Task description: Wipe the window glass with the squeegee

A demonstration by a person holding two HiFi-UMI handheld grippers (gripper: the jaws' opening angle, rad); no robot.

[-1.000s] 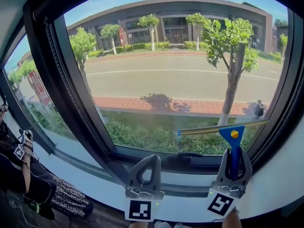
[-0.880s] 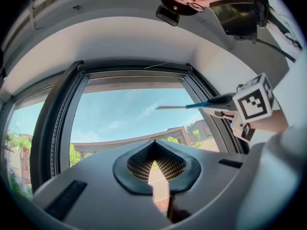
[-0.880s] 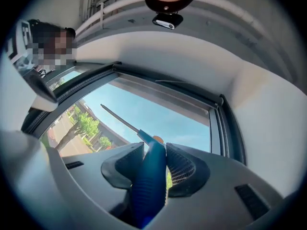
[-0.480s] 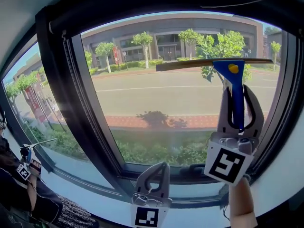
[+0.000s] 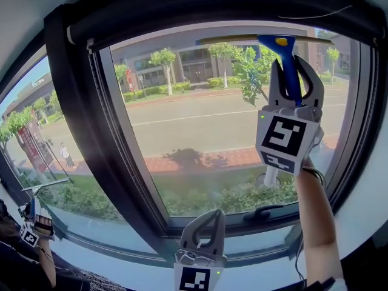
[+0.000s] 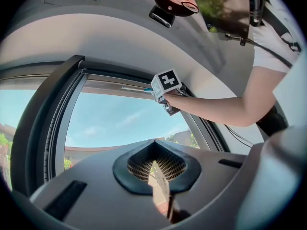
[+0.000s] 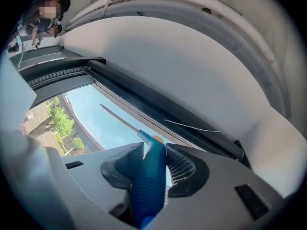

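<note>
The blue squeegee (image 5: 287, 62) is up against the window glass (image 5: 200, 120), and its long blade (image 5: 242, 39) lies level along the pane's top edge. My right gripper (image 5: 293, 71) is raised high and shut on the blue handle (image 7: 149, 176); the blade (image 7: 120, 120) reaches toward the upper frame. My left gripper (image 5: 206, 223) stays low near the sill, shut with nothing in it (image 6: 156, 166). In the left gripper view the right gripper's marker cube (image 6: 166, 83) and an arm show near the top frame.
A thick dark mullion (image 5: 115, 150) splits the window left of the pane. A dark window handle (image 5: 267, 213) sits on the bottom frame. The upper frame (image 7: 158, 104) runs just above the blade. A person (image 5: 30, 229) holding another gripper is at the lower left.
My right gripper has carried the squeegee from the bottom of the pane up to its top edge. The left gripper has stayed low and shut.
</note>
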